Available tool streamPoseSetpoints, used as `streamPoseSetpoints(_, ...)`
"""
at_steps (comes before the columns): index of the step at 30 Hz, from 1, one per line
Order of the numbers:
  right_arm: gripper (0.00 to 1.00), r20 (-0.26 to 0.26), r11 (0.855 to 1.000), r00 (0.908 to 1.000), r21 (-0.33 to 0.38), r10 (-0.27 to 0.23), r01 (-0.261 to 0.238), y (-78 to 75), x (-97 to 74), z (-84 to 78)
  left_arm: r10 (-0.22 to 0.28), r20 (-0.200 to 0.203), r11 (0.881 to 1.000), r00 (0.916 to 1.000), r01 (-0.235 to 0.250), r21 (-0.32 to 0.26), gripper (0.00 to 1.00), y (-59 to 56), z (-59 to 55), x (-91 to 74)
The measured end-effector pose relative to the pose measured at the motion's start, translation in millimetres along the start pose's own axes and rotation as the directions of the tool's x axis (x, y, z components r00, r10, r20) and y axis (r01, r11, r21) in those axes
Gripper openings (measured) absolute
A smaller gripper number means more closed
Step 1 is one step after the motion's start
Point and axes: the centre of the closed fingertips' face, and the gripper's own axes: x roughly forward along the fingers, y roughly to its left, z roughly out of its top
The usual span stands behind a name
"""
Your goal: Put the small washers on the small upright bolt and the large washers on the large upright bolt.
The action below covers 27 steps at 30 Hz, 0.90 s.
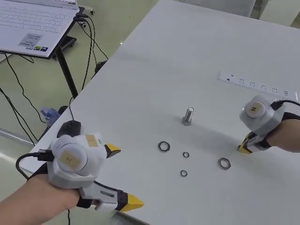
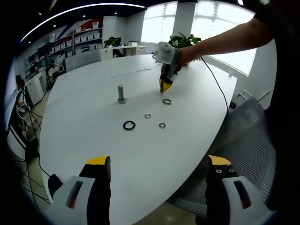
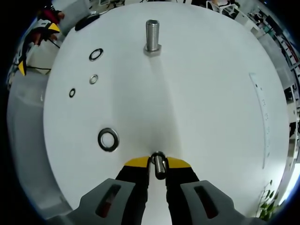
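The large bolt [image 1: 188, 115] [image 2: 122, 93] [image 3: 152, 35] stands upright near the middle of the white table [image 1: 187, 56]. Two large washers [image 1: 164, 146] [image 1: 224, 163] and two small washers [image 1: 186, 154] [image 1: 183, 173] lie flat in front of it. My right gripper [image 1: 244, 148] [image 3: 158, 161] is shut on the small bolt [image 3: 159, 166], low over the table just right of the nearer large washer [image 3: 108, 139]. My left gripper [image 1: 123, 176] [image 2: 158, 161] hangs open at the table's near edge, with nothing between its yellow-tipped jaws.
A white power strip [image 1: 258, 84] lies at the far right of the table. An open laptop [image 1: 33, 23] sits on a stand to the left, with cables hanging to the floor. A mesh chair [image 2: 243, 140] stands by the table's edge.
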Motion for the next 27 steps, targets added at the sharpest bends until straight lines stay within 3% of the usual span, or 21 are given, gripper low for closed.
streamPoseSetpoints(12, 0.19, 0.007, 1.0, 1.0, 0.006, -0.002, 0.002, 0.4, -2.0, 3.3, -0.002, 0.0, 1.0, 1.0, 0.002, 0.001, 0.83, -0.7, -1.7, -2.1)
streamPoseSetpoints(17, 0.25, 0.01, 1.0, 0.9999, 0.004, 0.009, -0.009, 2.0, -2.3, 4.1, -0.005, 0.021, 1.0, 0.9998, 0.006, -0.018, 0.83, -1.4, 2.8, -4.5)
streamPoseSetpoints(27, 0.25, 0.023, 1.0, 0.9997, -0.002, 0.0, 0.0, 0.8, -14.3, 6.9, 0.005, 0.019, 1.0, 0.9998, -0.005, 0.0, 0.83, -3.8, 2.7, -6.2)
